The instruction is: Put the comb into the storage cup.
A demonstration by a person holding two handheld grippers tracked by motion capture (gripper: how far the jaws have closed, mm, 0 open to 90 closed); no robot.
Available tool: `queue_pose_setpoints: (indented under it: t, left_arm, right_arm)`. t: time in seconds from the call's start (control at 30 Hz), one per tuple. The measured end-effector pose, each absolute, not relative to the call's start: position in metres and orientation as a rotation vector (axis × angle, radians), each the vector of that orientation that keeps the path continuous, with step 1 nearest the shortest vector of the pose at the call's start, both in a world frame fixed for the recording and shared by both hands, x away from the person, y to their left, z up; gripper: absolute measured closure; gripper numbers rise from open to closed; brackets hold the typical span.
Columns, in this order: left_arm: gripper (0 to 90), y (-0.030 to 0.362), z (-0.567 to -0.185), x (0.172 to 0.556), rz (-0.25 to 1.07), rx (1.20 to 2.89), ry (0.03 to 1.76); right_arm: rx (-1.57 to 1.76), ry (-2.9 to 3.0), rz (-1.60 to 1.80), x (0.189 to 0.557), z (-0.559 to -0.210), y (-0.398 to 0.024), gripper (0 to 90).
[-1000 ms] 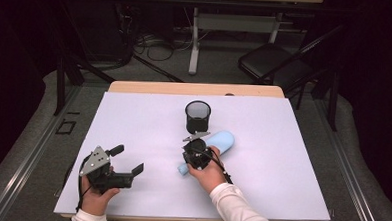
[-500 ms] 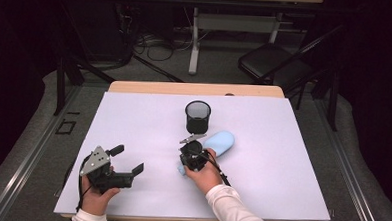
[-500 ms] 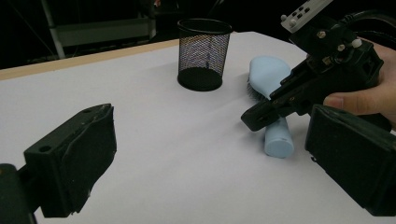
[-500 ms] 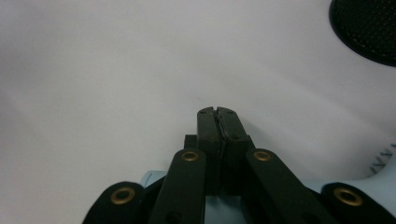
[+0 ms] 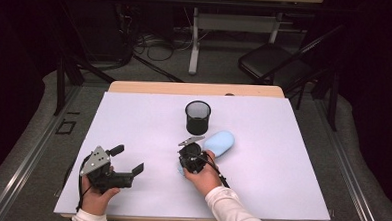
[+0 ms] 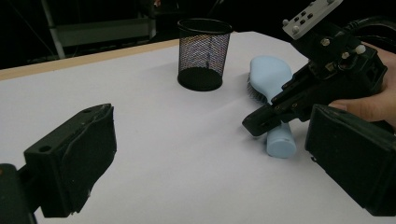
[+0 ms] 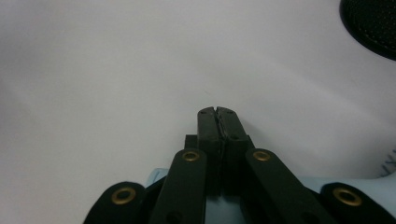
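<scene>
A: What is hidden or cut off?
B: The handle of the pale blue hairbrush (image 5: 217, 143) is largely covered in the high view by the right gripper (image 5: 191, 149) and the hand behind it. In the right gripper view only a sliver of blue plastic (image 7: 369, 186) and a few bristles at the lower right edge appear beneath the linkage, and the black mesh pen cup (image 7: 371, 23) is cropped to a dark arc at the top right corner.

A: Materials and shapes?
B: The cup (image 5: 197, 117) is a round cylinder of fine wire mesh, upright. The brush has a smooth, matte oval back and a rounded handle end (image 6: 280, 140); dark bristles show along the edge facing the cup. The table cover (image 5: 261, 183) is a plain white sheet.

A: State of the claws?
B: The right gripper's pads meet flat (image 7: 217, 122), fully closed with nothing between them; it rests over the brush handle, on the side away from the cup. The left gripper (image 5: 126, 162), well apart from the cup, has its jaws wide open and empty (image 6: 196, 163).

A: What does one view add?
B: The left gripper view shows the brush lying just beside the cup (image 6: 203, 53), not touching.
</scene>
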State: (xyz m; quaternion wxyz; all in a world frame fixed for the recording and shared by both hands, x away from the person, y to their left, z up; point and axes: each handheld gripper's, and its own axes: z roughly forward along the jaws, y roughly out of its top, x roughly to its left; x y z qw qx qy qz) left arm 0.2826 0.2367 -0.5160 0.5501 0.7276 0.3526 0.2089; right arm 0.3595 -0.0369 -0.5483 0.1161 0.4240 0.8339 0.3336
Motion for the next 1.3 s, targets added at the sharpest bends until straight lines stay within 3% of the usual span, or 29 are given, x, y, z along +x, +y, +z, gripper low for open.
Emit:
queue_pose_setpoints:
  t: [0.53, 1.3]
  left_arm:
    - [2.2, 0.236, -0.516, 0.283, 0.495, 1.725, 0.836]
    - [2.2, 0.236, -0.517, 0.283, 0.500, 1.730, 0.840]
  right_arm:
    - [1.172, 2.434, 0.920, 0.343, -0.548, -0.045, 90.0]
    - [1.197, 2.421, 0.828, 0.321, -0.546, -0.089, 90.0]
